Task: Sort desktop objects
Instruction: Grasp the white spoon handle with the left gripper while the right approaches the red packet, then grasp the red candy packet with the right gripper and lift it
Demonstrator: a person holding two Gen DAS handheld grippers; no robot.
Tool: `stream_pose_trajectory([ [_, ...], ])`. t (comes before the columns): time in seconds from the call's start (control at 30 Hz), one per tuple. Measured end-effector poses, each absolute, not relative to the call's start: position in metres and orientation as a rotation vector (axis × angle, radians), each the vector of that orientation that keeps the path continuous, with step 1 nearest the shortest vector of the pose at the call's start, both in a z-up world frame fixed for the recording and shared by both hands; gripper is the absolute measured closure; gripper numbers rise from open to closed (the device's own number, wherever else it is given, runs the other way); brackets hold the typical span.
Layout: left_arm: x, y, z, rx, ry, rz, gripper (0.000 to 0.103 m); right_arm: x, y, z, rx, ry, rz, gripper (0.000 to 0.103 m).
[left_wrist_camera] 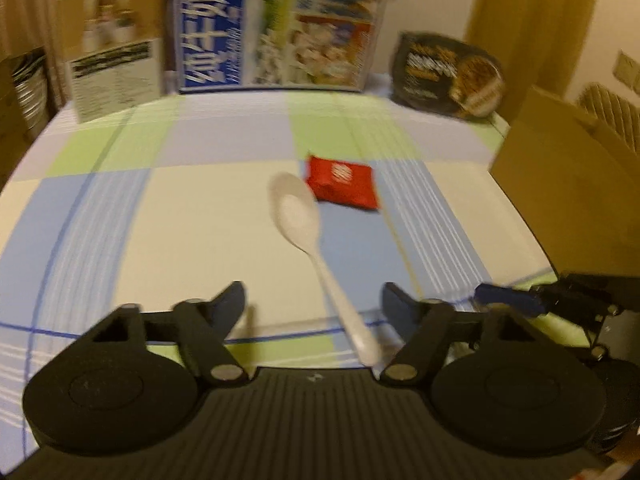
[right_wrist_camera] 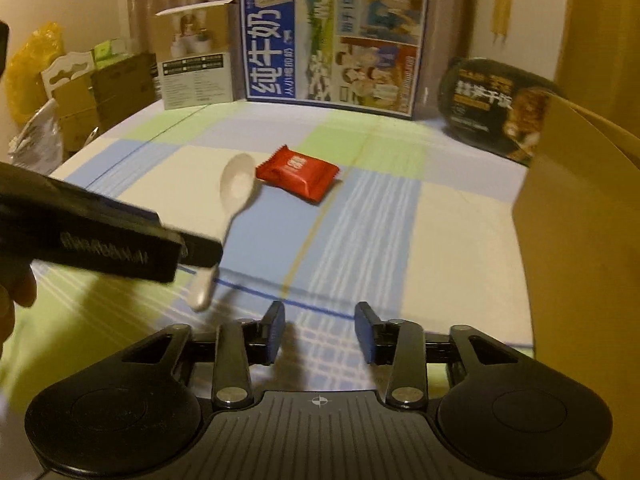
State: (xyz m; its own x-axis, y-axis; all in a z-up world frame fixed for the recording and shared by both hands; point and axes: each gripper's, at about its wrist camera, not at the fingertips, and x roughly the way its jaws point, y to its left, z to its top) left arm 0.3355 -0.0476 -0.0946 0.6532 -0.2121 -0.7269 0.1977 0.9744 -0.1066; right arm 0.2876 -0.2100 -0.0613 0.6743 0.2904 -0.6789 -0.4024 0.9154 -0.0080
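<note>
Counter (left_wrist_camera: 192,216): checked cloth, cardboard box (left_wrist_camera: 560,200) at right edge.
Left gripper (left_wrist_camera: 314,300): fingers part-open, astride spoon (left_wrist_camera: 298,216) handle, no contact seen.
Right gripper (right_wrist_camera: 320,334): fingers narrow, nothing held.
Red packet (left_wrist_camera: 342,184): flat, just beyond spoon bowl.
Judged step: spoon pickup; handle best centred between fingers before closure, packet left undisturbed.

Table (right_wrist_camera: 460,240) w/ a checked cloth in pale green, blue & cream. Mid-table: white plastic spoon (right_wrist_camera: 236,184), bowl end just beside a red snack packet (right_wrist_camera: 298,174). Along the far edge stand a small beige box (right_wrist_camera: 196,68), big blue milk carton (right_wrist_camera: 334,40) & dark round food bowl (right_wrist_camera: 496,108). Brown cardboard box (right_wrist_camera: 576,216) at the right edge.
</note>
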Motion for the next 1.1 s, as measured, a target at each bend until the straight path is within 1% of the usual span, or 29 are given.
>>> stream_pose_trajectory([
  [0.07,0.335,-0.057,-0.101,0.009,0.852,-0.254,0.05,0.284,-0.214,-0.062,-0.154,0.731,0.39,0.06],
  [0.1,0.334,-0.06,-0.104,0.023,0.867,-0.26,0.059,0.283,-0.215,-0.062,-0.147,0.73,0.392,0.06],
  [0.13,0.332,-0.063,-0.107,0.034,0.881,-0.267,0.066,0.283,-0.216,-0.063,-0.144,0.729,0.394,0.059],
  [0.17,0.331,-0.064,-0.109,0.039,0.886,-0.273,0.067,0.283,-0.216,-0.063,-0.141,0.728,0.399,0.059],
  [0.23,0.33,-0.068,-0.112,0.053,0.888,-0.277,0.072,0.283,-0.216,-0.063,-0.135,0.724,0.402,0.059],
  [0.27,0.33,-0.07,-0.113,0.074,0.886,-0.274,0.076,0.283,-0.217,-0.063,-0.13,0.723,0.403,0.059],
  [0.3,0.33,-0.072,-0.113,0.084,0.886,-0.271,0.087,0.283,-0.217,-0.062,-0.125,0.722,0.404,0.059],
  [0.4,0.329,-0.066,-0.111,0.079,0.888,-0.264,0.094,0.284,-0.217,-0.058,-0.121,0.711,0.413,0.059],
  [0.67,0.324,-0.028,-0.107,0.044,0.878,-0.188,0.094,0.297,-0.208,-0.05,-0.103,0.686,0.431,0.059],
  [0.93,0.327,-0.007,-0.103,-0.006,0.864,-0.156,0.094,0.333,-0.178,-0.047,-0.159,0.636,0.462,0.059],
  [0.97,0.328,-0.005,-0.103,-0.011,0.863,-0.153,0.094,0.34,-0.174,-0.048,-0.172,0.632,0.46,0.058],
  [1.03,0.329,-0.003,-0.104,-0.017,0.86,-0.15,0.094,0.353,-0.17,-0.049,-0.18,0.631,0.45,0.045],
  [1.07,0.33,-0.001,-0.104,-0.022,0.858,-0.146,0.094,0.359,-0.17,-0.05,-0.173,0.629,0.444,0.035],
  [1.1,0.331,0.0,-0.105,-0.029,0.857,-0.144,0.094,0.366,-0.169,-0.051,-0.158,0.63,0.435,0.032],
])
